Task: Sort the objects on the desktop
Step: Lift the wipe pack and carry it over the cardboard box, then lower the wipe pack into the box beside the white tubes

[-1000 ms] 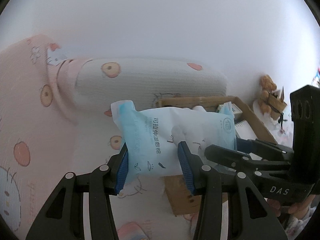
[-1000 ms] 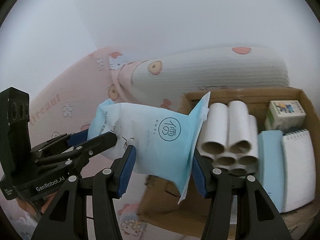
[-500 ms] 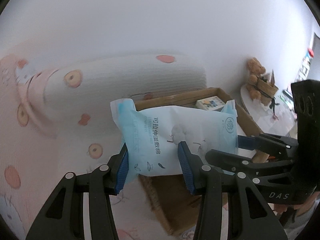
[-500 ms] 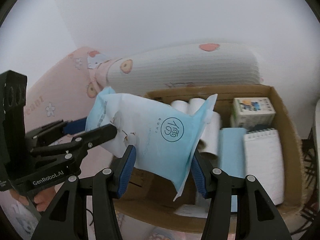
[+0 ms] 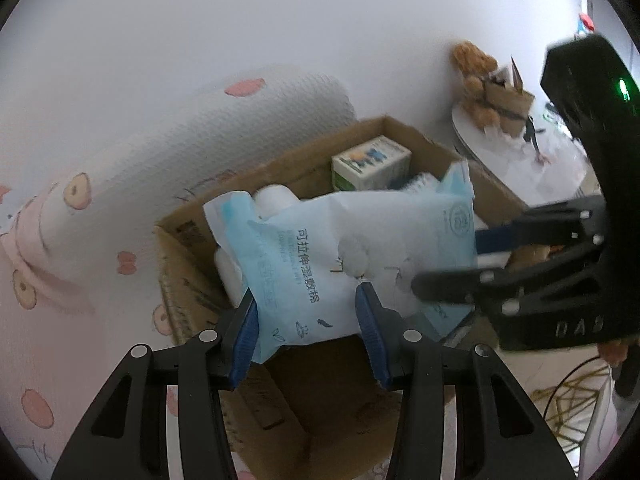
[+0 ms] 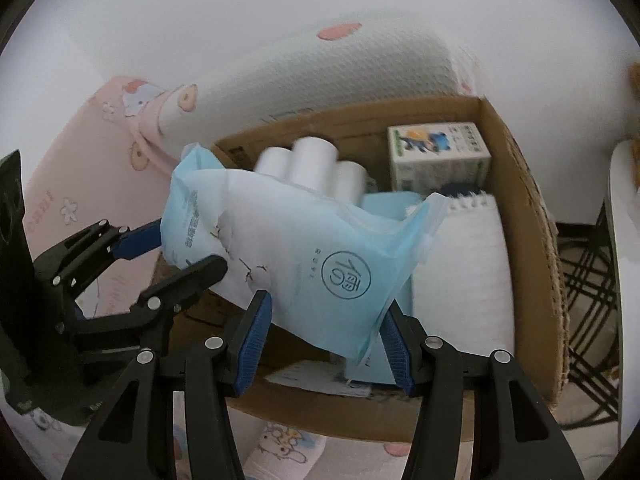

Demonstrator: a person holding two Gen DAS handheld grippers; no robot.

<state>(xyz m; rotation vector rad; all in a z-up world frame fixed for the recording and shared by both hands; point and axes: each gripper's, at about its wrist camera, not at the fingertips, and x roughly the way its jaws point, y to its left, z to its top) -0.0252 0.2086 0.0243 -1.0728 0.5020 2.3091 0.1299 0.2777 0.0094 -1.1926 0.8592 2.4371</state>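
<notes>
Both grippers hold one soft blue-and-white cotton pad pack (image 5: 320, 268), which also shows in the right wrist view (image 6: 304, 256). My left gripper (image 5: 308, 320) is shut on its left end; my right gripper (image 6: 326, 332) is shut on its right end. The pack hangs above an open cardboard box (image 5: 420, 140), whose right wall shows in the right wrist view (image 6: 520, 184). Inside are white rolls (image 6: 312, 164), a small printed carton (image 6: 438, 156), a white spiral notebook (image 6: 464, 280) and a blue item (image 6: 388, 204). The pack hides part of the box floor.
A white quilted pillow with peach prints (image 6: 320, 80) lies behind the box on a pink patterned sheet (image 6: 80, 168). A teddy bear and a basket (image 5: 492, 100) stand on a white round table to the right. A wire-frame stand (image 6: 588, 280) is right of the box.
Both grippers carried the pack to the right, from over the pink sheet to above the box. The box contents now show closer and from higher up.
</notes>
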